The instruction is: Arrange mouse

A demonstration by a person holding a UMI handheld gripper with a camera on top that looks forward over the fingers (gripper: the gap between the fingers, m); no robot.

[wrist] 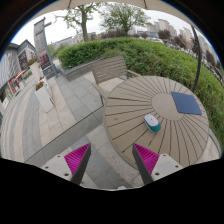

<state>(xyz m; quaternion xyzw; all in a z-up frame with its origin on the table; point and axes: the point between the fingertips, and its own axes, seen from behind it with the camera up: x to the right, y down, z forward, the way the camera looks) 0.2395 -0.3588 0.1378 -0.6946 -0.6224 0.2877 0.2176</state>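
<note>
Item: hand-held gripper (pixel 112 160). Fingers spread apart with a wide gap, magenta pads (pixel 76 157) facing inward, nothing held between them. It hangs above paved ground, short of the bench.

Item: bench (pixel 130 120). Round slatted wooden top, ahead and to the right of the fingers.

Item: mouse (pixel 152 123). Small pale object with a teal side, resting on the bench top beyond the right finger, apart from it. Detail too small to confirm further.

Item: mat (pixel 186 103). Dark blue rectangle lying flat on the bench, beyond the mouse and apart from it.

Item: seat (pixel 110 70). Slatted wooden seat behind the bench, against a hedge (pixel 150 55).

Surroundings: paving (pixel 60 110), trees and buildings at a distance.

Progress, by judgement: the task appears barely begun. The mouse lies off the mat, untouched. Left to do: reach the bench, close on the mouse, carry it, probably to the mat, and release.
</note>
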